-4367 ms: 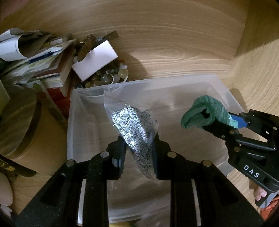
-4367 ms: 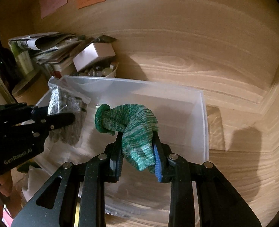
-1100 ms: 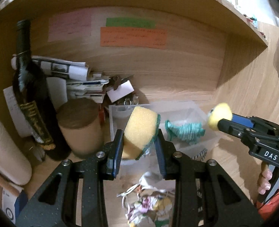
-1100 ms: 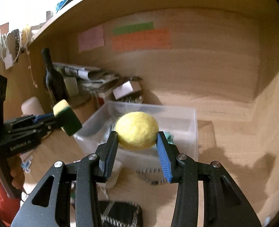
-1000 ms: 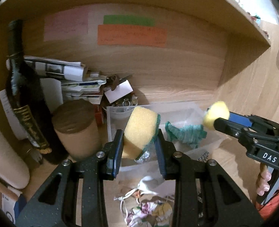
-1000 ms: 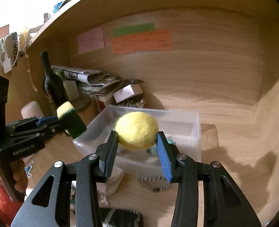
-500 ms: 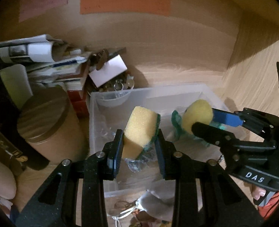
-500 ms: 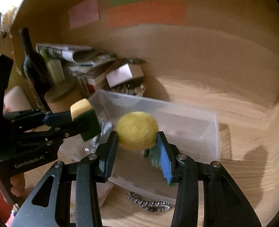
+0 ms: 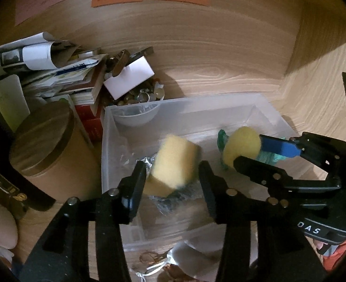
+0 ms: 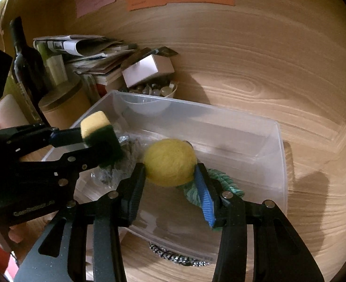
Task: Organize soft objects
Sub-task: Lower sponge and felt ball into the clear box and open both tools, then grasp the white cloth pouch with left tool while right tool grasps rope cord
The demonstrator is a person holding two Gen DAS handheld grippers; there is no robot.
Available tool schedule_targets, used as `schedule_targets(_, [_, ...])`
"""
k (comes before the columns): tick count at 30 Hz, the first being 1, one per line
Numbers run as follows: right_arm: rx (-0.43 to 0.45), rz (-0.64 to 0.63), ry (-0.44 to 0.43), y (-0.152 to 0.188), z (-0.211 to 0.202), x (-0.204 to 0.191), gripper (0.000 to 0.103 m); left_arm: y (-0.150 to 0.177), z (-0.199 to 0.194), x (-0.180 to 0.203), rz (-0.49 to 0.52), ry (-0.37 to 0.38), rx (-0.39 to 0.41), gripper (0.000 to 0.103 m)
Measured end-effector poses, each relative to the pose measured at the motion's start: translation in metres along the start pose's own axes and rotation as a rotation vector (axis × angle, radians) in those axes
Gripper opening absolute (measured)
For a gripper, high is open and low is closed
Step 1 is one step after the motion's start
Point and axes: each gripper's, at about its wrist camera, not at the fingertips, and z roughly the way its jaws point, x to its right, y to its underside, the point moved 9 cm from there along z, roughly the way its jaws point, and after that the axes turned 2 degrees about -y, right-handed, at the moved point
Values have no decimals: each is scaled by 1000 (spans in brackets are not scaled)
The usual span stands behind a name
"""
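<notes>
A clear plastic bin [image 9: 255, 104] [image 10: 276, 141] sits on the wooden shelf. My left gripper [image 9: 171, 171] [image 10: 98, 138] has opened over the bin; the yellow sponge with a green pad [image 9: 173, 164] [image 10: 98, 128] is blurred between its spread fingers, slipping down. My right gripper [image 10: 170, 166] [image 9: 245, 150] is shut on a yellow felt ball [image 10: 169, 162] [image 9: 241, 146] above the bin. A green knit sock [image 10: 215, 185] [image 9: 222, 138] and a bagged silver-grey cloth [image 10: 123, 157] [image 9: 163, 197] lie in the bin.
A brown-lidded canister [image 9: 44, 141], a dark wine bottle [image 10: 25, 58], stacked papers [image 9: 44, 70] and a bowl of trinkets [image 9: 137, 108] crowd the left and back. A beaded chain [image 10: 177, 257] and crumpled items [image 9: 163, 265] lie before the bin.
Both grippers moved forward and down over the bin. My left gripper's jaws have spread and the sponge has come loose and tilted. The right gripper still holds the ball.
</notes>
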Motion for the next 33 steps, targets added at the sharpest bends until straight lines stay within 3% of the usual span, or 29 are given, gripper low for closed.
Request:
schedule_targets(3, [20,-12,12,-2,-7,0,43,-1,-6,0,-2,-1,20,58])
schedule_targets(7, [62,-21,23,-8,-23,0,53,-5,-23,-1,-8,0,58,63])
schedule_targets(13, [119,-22,26,-15,-50,3,55,-11,-51,-1,-17,4,121,72])
schedule_targets(22, [201,-10,38,-8,-93,7,62,-1,-88,-4,-29,-7,201,96])
schedule_targets(27, [189,-2,58,10,-100,12,62,24,-80,-5,-35,-10,147,98])
schedule_targets(33, [98,37,56,44,-80,23,62,58,-56,0,-35,10,51,98])
